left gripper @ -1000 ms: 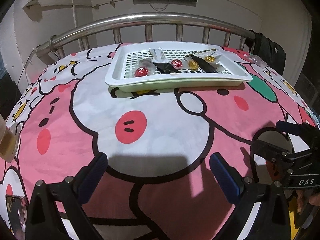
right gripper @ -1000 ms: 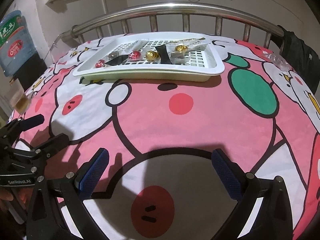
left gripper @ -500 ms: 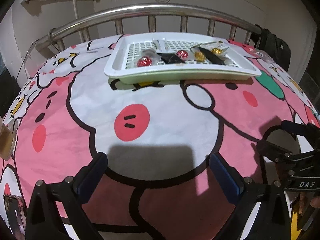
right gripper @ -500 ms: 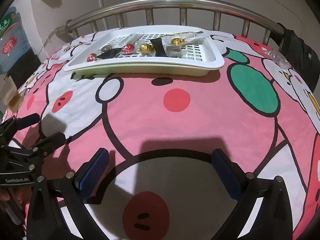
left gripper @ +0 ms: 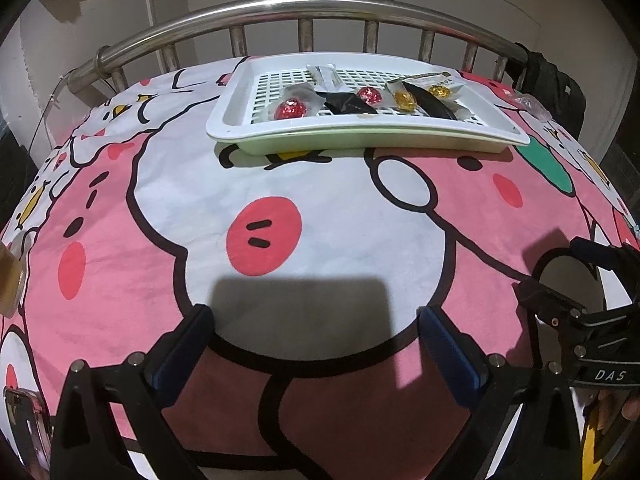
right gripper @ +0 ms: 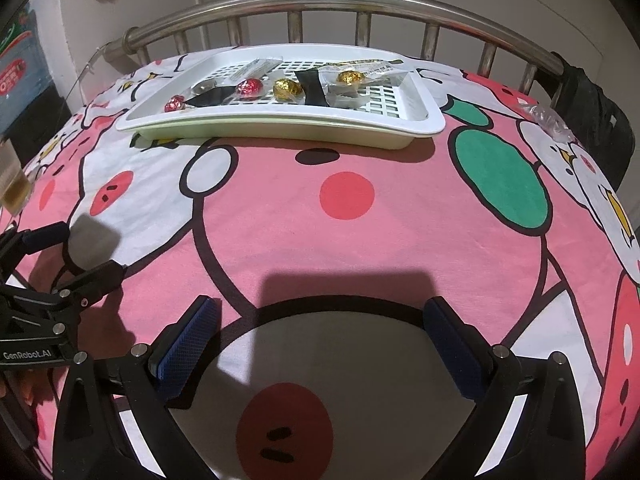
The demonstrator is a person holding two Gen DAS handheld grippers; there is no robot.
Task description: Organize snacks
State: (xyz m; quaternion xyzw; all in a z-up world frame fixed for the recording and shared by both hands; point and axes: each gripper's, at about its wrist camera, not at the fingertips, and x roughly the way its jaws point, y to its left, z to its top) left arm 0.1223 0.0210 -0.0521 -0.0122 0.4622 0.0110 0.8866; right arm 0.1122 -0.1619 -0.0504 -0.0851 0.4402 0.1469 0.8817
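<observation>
Snacks sit gathered in the white slotted tray [left gripper: 360, 130] far ahead of you, up by the metal bed rail [left gripper: 320, 4]: two red foil balls [left gripper: 291, 109], two gold foil balls [right gripper: 287, 88], a couple of black sachets [left gripper: 348, 103] and some clear or pale wrappers, all lying loose across the tray's grid in no clear order. The tray's raised rim looks meant to keep the round ones from rolling off onto the cartoon-print blanket [left gripper: 320, 220], which would explain why everything is pooled there. One clear crinkled wrapper [right gripper: 548, 118] lies outside the tray, on the blanket beyond its right end, near a dark bag [right gripper: 592, 108] hung by the rail; you may need to fetch that one too. Your left gripper [left gripper: 316, 344] hovers low over the blanket with its blue-padded fingers spread wide and nothing between them; the tray lies well ahead of it and slightly to its right. Your right gripper [right gripper: 320, 340] is likewise spread and empty, with the tray well ahead and a little to its left. The two grippers sit side by side, each visible at the edge of the other's view. From here, reaching any snack calls for a long forward move.
</observation>
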